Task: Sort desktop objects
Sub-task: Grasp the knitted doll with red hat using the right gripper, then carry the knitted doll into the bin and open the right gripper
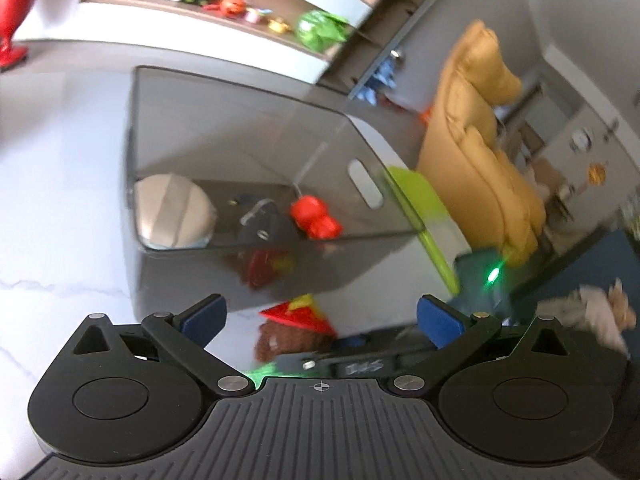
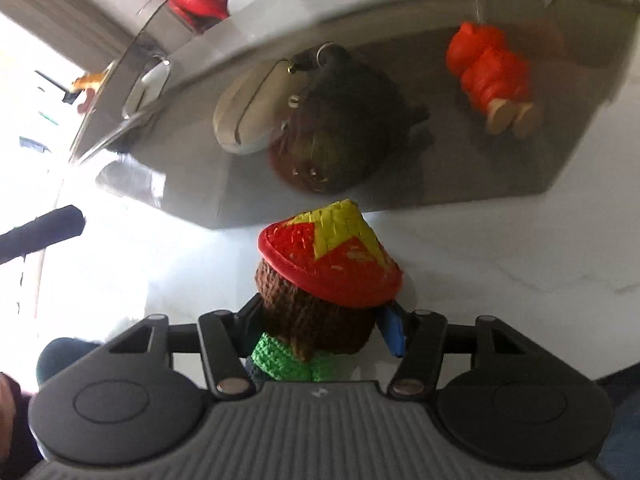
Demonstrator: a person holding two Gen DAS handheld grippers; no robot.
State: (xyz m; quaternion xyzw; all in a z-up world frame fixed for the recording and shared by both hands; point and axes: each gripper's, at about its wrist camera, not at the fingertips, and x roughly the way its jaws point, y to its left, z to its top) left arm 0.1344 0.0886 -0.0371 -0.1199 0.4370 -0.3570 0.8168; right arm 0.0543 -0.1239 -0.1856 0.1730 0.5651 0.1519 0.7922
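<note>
bin [image 1: 168, 92] already holds three items; right gripper [image 2: 320, 330] pinching crochet doll [image 2: 320, 280], still outside; left gripper [image 1: 320, 312] spread, empty.

Smoky translucent plastic bin [image 2: 400, 12], glossy, on polished white marble-look tabletop [image 2: 500, 256]. Before bin: crocheted brown yarn doll [image 2: 320, 312], woven red-yellow hat, rough knit. Inside bin: glossy orange plastic figurine [image 2: 492, 68], matt beige fabric pouch [image 1: 172, 210].

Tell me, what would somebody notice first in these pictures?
Probably the knitted doll in its red and yellow hat, sitting between the right gripper's fingers on the white table. Just behind it is a smoky see-through box holding a bright orange toy figure.
</note>
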